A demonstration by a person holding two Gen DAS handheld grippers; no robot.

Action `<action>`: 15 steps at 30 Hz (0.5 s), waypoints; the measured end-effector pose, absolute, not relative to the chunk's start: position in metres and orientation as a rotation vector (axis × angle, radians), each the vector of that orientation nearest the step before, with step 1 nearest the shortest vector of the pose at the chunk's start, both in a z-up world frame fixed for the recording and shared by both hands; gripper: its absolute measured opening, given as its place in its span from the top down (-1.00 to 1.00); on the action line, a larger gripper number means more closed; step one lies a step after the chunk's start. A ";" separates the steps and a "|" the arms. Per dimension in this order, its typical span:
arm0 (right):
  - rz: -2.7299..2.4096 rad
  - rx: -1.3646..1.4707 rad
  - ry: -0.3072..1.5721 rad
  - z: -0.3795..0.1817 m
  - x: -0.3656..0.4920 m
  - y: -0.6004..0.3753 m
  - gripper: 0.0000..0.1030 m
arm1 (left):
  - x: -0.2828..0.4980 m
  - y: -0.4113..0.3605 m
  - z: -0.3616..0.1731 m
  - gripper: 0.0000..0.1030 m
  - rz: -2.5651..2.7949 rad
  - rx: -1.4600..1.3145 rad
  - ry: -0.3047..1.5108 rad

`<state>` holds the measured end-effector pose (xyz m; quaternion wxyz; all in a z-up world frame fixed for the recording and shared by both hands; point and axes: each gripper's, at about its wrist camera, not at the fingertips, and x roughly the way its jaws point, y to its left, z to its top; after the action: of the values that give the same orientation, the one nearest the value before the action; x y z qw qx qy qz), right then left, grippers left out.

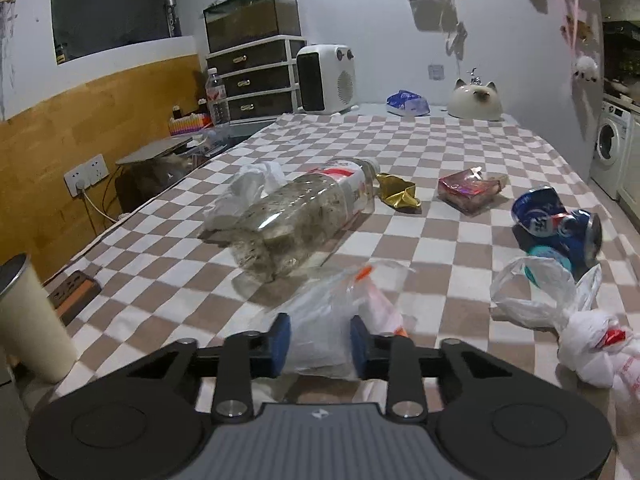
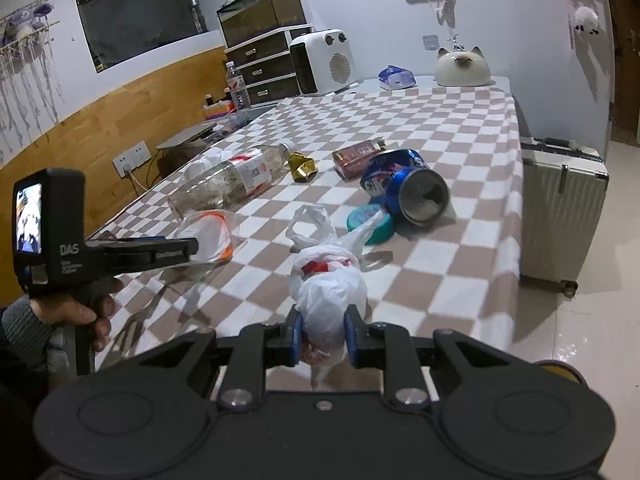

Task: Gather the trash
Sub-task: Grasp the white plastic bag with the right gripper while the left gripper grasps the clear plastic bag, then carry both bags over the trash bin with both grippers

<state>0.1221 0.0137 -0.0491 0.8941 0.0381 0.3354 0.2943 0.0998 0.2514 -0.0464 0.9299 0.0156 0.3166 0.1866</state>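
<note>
Left wrist view: left gripper (image 1: 320,344) closed on a clear plastic bag (image 1: 340,312) at the near edge of the checked tablecloth (image 1: 460,144), blue pads pressing its sides. Right wrist view: right gripper (image 2: 320,336) clamped on a knotted white bag (image 2: 328,292), near edge too, right of the clear one

Lying beyond on the cloth: one clear plastic bottle (image 1: 296,216) on its side, dirty inside, just past the clear bag; crumpled white tissue (image 1: 248,192) touching its left flank; one gold foil wrapper (image 1: 400,196) by its neck; one red packet (image 1: 468,192) further right; one crushed blue can (image 2: 404,188); one teal lid (image 2: 370,224) touching the can, partly covered by the white bag's loose handle

Far end: white heater (image 1: 326,78), drawer unit (image 1: 256,80) with a glass tank on top, upright water bottle (image 1: 216,98), blue tissue pack (image 1: 406,102), cat-shaped white dish (image 1: 476,100). Near left, cut off by the frame edge: pale cup (image 1: 32,320). Right of the table, on the floor: one pale suitcase (image 2: 560,208)

Clear bag's contents hard to make out, blurred; orange-red print showing. Person's left hand (image 2: 80,308) on the left gripper's handle, sleeve partly out of frame
</note>
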 end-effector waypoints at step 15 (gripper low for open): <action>0.596 0.017 0.711 -0.062 0.104 0.012 -0.07 | 0.022 0.215 -0.055 0.55 0.330 0.181 0.610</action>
<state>0.1036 0.0118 -0.0617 0.8943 0.0084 0.3429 0.2873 0.0217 0.2153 -0.0553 0.9364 0.0887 0.2987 0.1615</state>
